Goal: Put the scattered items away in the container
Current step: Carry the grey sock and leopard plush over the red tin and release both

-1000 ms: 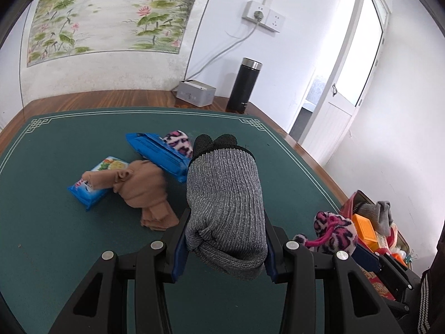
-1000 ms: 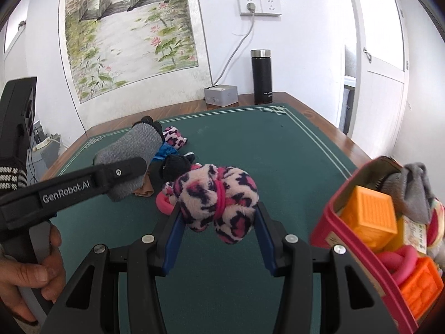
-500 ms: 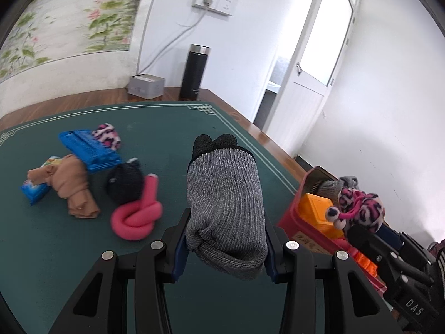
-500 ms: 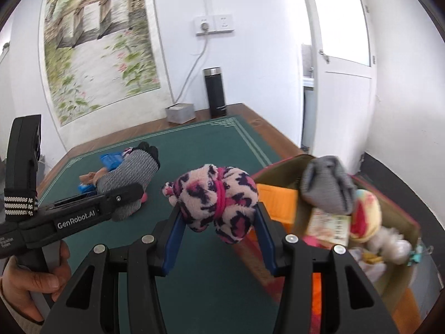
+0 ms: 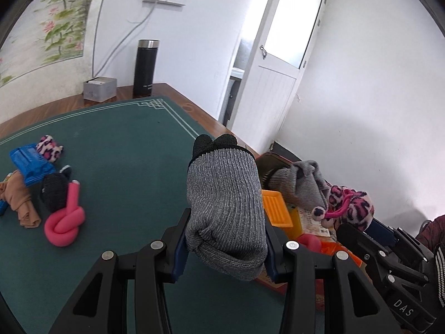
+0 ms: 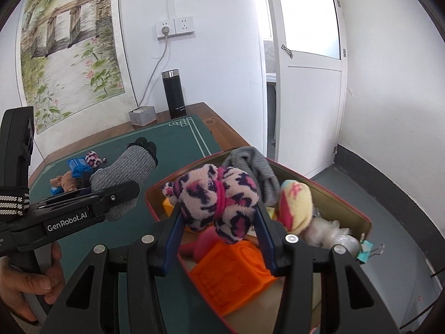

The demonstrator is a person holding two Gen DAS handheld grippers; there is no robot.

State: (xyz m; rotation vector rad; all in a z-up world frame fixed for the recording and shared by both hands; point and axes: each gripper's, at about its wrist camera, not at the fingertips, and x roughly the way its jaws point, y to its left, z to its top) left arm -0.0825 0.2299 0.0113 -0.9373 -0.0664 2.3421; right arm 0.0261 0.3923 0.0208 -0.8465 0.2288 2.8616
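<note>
My left gripper [image 5: 225, 246] is shut on a grey knit glove [image 5: 225, 203] with black fingertips, held above the green mat close to the container's left rim. My right gripper [image 6: 218, 226] is shut on a pink leopard-print plush [image 6: 219, 203], held above the open red container [image 6: 358, 214]. The container holds orange blocks [image 6: 233, 272], a grey sock [image 6: 258, 172], a yellow plush [image 6: 294, 206] and other items. The glove also shows in the right wrist view [image 6: 125, 175], and the plush in the left wrist view [image 5: 347, 203].
On the green mat [image 5: 125, 161] at the left lie a pink knotted tube [image 5: 65, 222], a black item [image 5: 54, 192], a tan cloth [image 5: 19, 200], a blue packet [image 5: 30, 164] and a small leopard plush [image 5: 50, 147]. A black flask [image 5: 146, 68] and grey box [image 5: 100, 89] stand at the back.
Both grippers have swung right from the mat toward the container, each holding its item. The right gripper with the plush is now over the container; the left one is beside its rim.
</note>
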